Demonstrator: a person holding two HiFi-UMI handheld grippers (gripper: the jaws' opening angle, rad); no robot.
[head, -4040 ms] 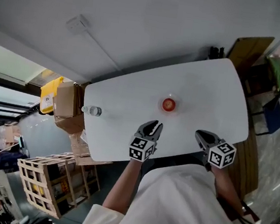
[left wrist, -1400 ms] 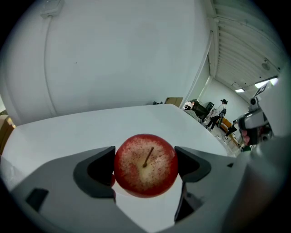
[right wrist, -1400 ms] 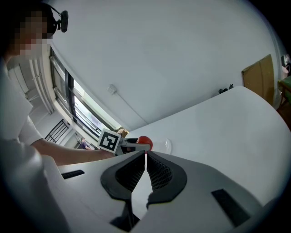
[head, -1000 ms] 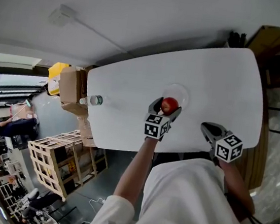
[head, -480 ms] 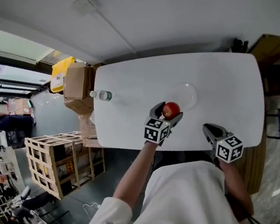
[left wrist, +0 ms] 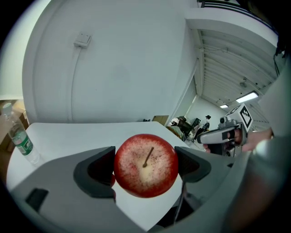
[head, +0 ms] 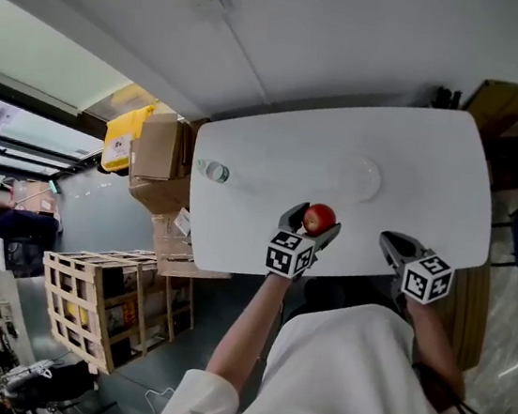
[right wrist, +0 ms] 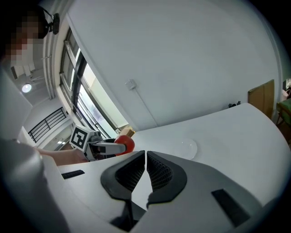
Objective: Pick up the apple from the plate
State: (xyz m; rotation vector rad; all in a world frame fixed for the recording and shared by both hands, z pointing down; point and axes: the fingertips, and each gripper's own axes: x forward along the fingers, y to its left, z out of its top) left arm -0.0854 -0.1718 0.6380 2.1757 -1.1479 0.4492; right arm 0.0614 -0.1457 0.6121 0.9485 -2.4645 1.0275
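Fingers (left wrist: 97, 170) of the left gripper (head: 312, 223) pinch the round red apple (left wrist: 145, 164) over the white desk (head: 416, 165); squeeze steadily and lift level. On the right gripper (right wrist: 145, 157) they sit pressed together.

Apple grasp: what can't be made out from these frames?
- Apple underside and far side: left gripper view, hidden by its own bulk; head view too small.
- Bottle label print: blurred in left gripper view, too small in head view.
- Plate rim: clear and faint in head view, tiny in right gripper view.
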